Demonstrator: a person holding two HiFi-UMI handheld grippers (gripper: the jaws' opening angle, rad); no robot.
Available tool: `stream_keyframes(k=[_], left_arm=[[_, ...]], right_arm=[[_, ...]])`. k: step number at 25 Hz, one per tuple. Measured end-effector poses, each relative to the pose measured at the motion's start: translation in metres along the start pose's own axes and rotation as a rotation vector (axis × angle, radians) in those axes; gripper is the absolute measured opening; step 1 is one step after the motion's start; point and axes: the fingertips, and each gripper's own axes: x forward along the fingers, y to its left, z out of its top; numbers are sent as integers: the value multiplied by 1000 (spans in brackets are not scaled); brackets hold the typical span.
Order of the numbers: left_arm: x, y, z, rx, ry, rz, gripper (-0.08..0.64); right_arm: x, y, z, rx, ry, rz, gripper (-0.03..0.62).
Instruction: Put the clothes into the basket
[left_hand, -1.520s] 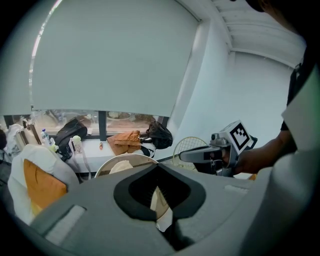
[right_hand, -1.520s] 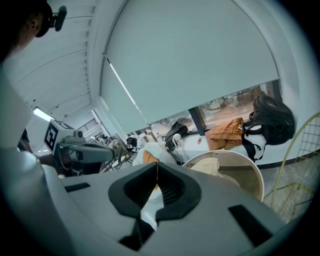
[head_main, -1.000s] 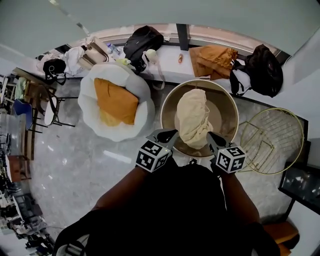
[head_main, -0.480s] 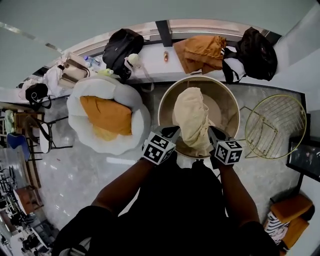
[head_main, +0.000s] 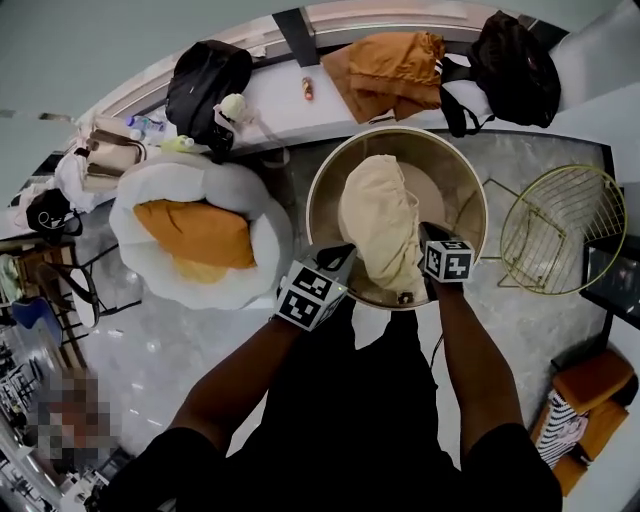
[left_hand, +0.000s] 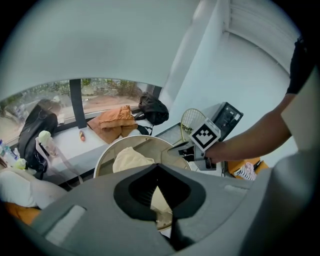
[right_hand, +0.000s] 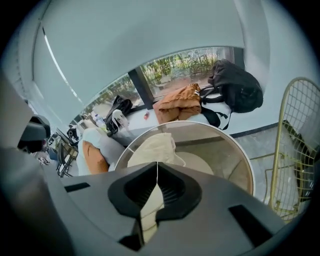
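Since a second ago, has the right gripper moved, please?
Yes: the right gripper, shut on the cream cloth, has gone from outside the basket's near rim to inside it.

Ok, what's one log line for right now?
left tool: shut on cream cloth | right tool: shut on it | cream cloth: hanging into basket

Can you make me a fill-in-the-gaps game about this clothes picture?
1. The left gripper and right gripper both pinch one cream cloth hanging into the round ___.
2. The cushion on the white beanbag is ___.
3. The backpack left of the orange clothes on the ledge is ___.
Missing words: basket; orange; black.
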Motion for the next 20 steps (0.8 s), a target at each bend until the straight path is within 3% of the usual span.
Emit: stream_keyframes(k=[5,12,17,20], left_arm=[[18,19,-18,-26,24,-5,0],[37,35,-30,-52,45,-12,0],[43,47,-35,-79,31,12,0],[44,44,-41,-82,41,5,0]], right_arm=[[52,-23,-13,-48,70,-53,17],[112,-55,-16,-40,130,-82,23],[140,-68,-22,-58,175,-121,140],[150,-73,-29,-60,204,-132,166]])
